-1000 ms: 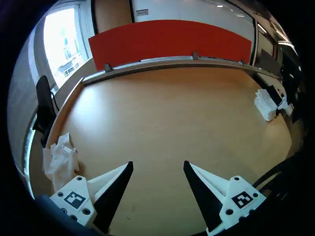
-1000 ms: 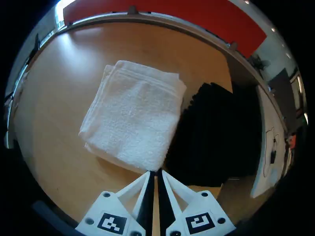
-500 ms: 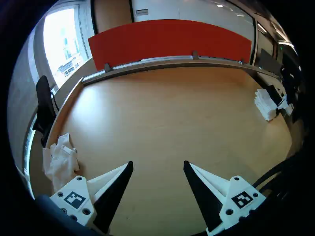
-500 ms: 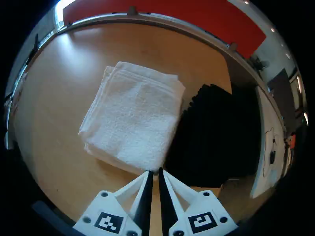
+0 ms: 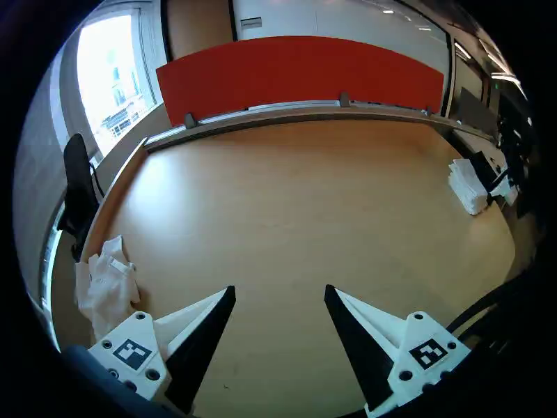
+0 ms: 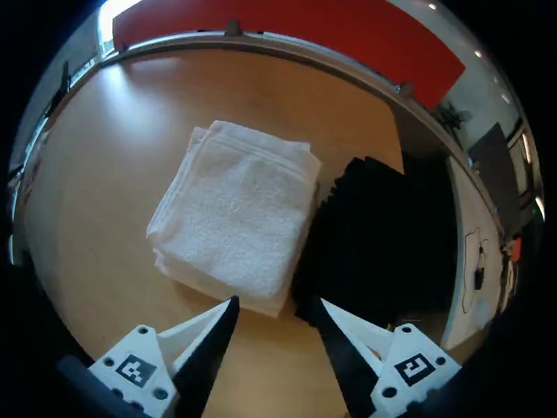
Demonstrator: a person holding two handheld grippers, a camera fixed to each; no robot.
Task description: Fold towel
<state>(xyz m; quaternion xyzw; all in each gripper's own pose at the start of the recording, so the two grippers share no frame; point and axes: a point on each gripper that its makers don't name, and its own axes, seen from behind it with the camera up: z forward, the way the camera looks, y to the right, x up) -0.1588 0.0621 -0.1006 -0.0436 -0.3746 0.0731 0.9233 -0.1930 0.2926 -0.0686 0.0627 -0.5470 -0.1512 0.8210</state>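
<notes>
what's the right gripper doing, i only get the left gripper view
Observer: In the right gripper view, the right gripper is open. The near corner of a white towel shows between its tips, which are not pressing on it.
Operator: is the towel folded already
Observer: Yes. It lies on the wooden table as a neat folded square, with several layers showing along its near edge.
Operator: anything next to it
Observer: A dark stack, seemingly black cloth, sits along the towel's right edge in that view.
</notes>
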